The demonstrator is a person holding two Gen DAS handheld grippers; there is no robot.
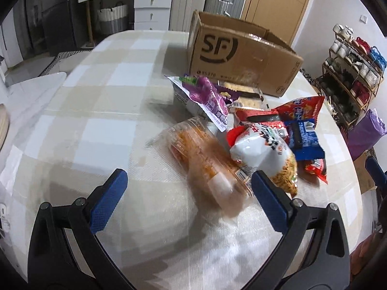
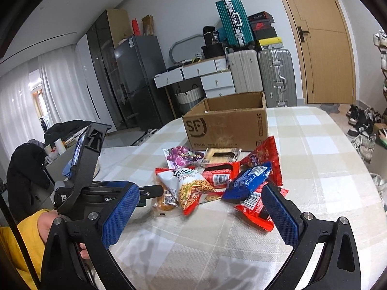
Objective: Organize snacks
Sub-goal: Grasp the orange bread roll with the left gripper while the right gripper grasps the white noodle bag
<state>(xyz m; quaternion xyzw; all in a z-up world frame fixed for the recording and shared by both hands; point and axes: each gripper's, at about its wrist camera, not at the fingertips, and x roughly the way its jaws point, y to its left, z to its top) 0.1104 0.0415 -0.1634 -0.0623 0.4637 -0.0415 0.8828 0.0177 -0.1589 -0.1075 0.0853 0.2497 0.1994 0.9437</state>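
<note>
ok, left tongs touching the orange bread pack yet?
Cannot tell. In the left wrist view the open left tongs bracket the blurred orange bread pack; neither view shows contact or gap plainly.

A table [image 2: 314, 169] covered in a pale checked cloth of cream and white squares is carrying everything. Toward its far side an open cardboard box [image 2: 225, 126] printed "SF" is sitting upright on the cloth. Just in front of it, nearer, a loose heap of snack packets is lying: a purple grape packet [image 2: 180, 157] at the far left of the heap, a flat biscuit tray [image 2: 221, 155] beside it against the box, a tall red bag [image 2: 264, 157] at the right, a white noodle-snack bag [image 2: 191, 188] and a blue packet [image 2: 246, 183] in the middle, a clear orange-tinted packet [image 1: 205, 159] at the near left, blurred in the left view, and a red packet [image 2: 256, 211] nearest right.
</note>
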